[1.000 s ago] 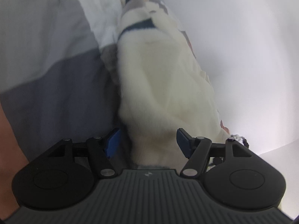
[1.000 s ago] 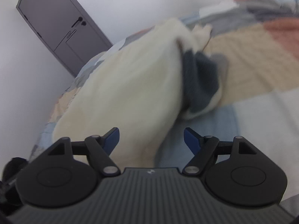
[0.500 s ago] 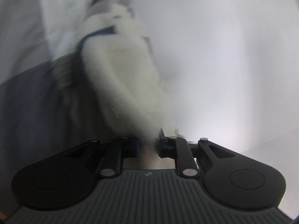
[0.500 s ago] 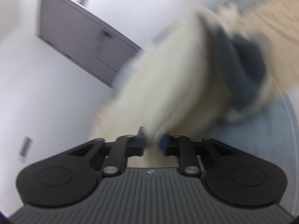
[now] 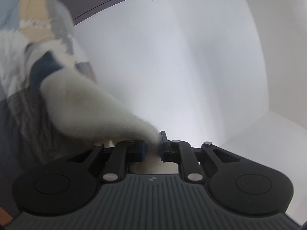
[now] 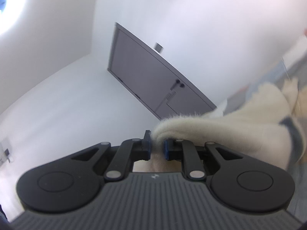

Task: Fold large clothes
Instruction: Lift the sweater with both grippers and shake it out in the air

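Two grippers, left gripper (image 5: 152,147) and right gripper (image 6: 157,146), each pinch the cream sweater (image 5: 86,105), raised off the bed (image 5: 21,118). Lifting step; next, I judge, carry the edge over evenly.

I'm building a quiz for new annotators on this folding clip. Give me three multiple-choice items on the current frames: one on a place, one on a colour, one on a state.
1. In the right wrist view, where does the door stand relative to the gripper?
A. beyond it, in the white wall
B. below it, on the floor
C. it is not in view

2. What colour is the garment's main fabric?
A. red
B. cream white
C. black

3. What is the state of the left gripper?
A. wide open, nothing between its fingers
B. shut on the garment
C. out of view

Answers:
1 A: the grey door shows past the right gripper.
2 B: the fluffy sweater is cream white with a dark band.
3 B: the left gripper pinches the sweater's edge.
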